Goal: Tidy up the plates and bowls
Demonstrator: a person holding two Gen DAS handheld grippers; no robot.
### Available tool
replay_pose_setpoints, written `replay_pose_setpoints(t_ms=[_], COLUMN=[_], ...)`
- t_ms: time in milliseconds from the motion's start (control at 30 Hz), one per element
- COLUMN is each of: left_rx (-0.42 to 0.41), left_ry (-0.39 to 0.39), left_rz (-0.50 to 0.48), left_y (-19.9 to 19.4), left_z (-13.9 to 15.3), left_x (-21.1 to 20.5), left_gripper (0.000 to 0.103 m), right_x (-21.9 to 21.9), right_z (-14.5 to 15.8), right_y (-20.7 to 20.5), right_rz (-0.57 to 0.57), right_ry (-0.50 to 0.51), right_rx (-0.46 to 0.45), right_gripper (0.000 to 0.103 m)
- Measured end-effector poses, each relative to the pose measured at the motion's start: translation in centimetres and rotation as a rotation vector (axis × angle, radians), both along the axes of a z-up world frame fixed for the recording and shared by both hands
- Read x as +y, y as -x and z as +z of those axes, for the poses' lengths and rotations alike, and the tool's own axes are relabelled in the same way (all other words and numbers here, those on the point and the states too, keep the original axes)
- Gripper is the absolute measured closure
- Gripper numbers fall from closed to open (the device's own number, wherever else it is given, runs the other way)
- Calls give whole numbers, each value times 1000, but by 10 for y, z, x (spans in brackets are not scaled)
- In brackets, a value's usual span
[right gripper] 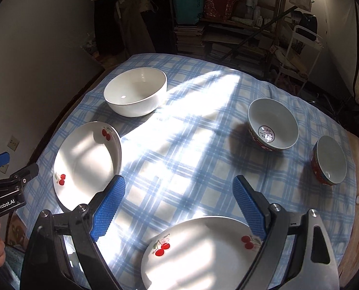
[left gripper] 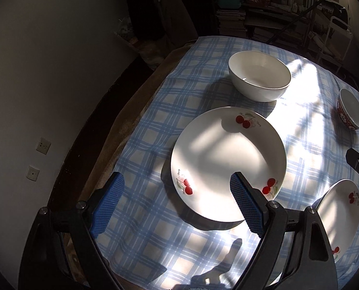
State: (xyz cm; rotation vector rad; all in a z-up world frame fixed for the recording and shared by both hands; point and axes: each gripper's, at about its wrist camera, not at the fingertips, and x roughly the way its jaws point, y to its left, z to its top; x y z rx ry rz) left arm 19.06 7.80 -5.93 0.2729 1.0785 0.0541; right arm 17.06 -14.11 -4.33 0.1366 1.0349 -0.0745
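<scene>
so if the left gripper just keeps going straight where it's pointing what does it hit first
Most likely the near rim of the cherry plate, which sits between and ahead of the open left gripper; depth is hard to judge.

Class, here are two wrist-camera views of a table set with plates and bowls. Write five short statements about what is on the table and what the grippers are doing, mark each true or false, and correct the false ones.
1. Two cherry plates, the left plate and the near plate, lie stacked. False: they lie apart on the tablecloth.
2. The large white bowl is upright and empty. True.
3. Three red-patterned bowls are present. False: only two, the farther red bowl and the right-hand red bowl.
4. The left gripper grips a plate. False: open, holding nothing.
5. The right gripper is open. True.
</scene>
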Motion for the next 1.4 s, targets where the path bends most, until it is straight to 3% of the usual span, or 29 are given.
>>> replay_pose_setpoints(t_ms=[133,400,533,800,1067,1400], left_rx=[42,102,77,137,201,236], left_ry=[46,63,48,58,91,95], left_rz=[34,79,86,102,154,200], left_y=[-12,-30,-36,-48,-56,-60], left_z=[-15,-44,-55,-78,-98,-112], left_x=[15,28,27,22,32,46], left_gripper=[15,15,15,15,15,15], right_x=[14,36,44,52,65,63], right_z=[-5,-22,-34,-60,-85,-98], right_y=[-15,-36,-44,-57,-62,-63], right_rz=[21,49,48,48,62,41], right_ry=[3,53,93,53,80,-3], right_rx=[5,15,23,56,100,124], right_gripper=[8,8,8,8,8,8])
